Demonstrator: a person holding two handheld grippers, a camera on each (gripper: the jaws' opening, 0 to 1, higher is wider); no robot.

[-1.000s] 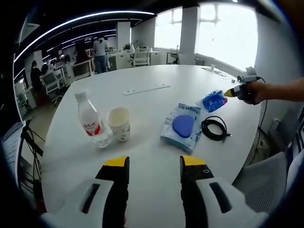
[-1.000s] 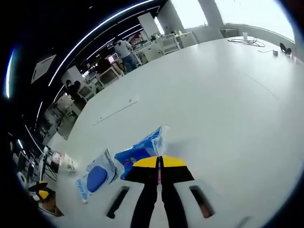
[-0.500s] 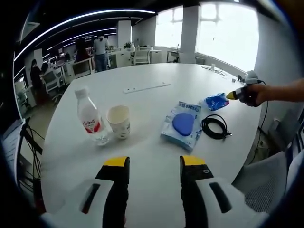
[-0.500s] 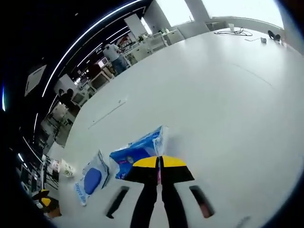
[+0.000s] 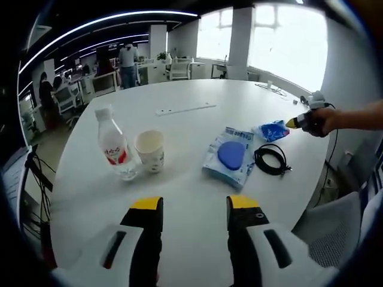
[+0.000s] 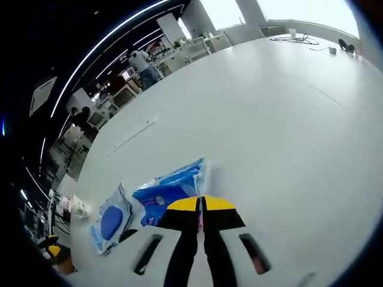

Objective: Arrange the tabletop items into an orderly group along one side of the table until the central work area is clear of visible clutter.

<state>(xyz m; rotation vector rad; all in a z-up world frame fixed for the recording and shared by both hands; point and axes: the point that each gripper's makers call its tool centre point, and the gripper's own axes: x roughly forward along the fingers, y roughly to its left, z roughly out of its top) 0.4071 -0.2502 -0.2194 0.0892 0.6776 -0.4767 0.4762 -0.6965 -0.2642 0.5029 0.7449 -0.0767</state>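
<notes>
right gripper (image 6: 201, 206) pinches the crinkled blue packet (image 6: 170, 188); left gripper (image 5: 194, 206) gapes.

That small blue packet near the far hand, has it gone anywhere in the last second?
Yes. The right tongs, shut on the small blue packet, have drawn it toward the table's near edge, closer to the black cable. The bottle, paper cup, larger blue pack and left tongs stayed put.
</notes>
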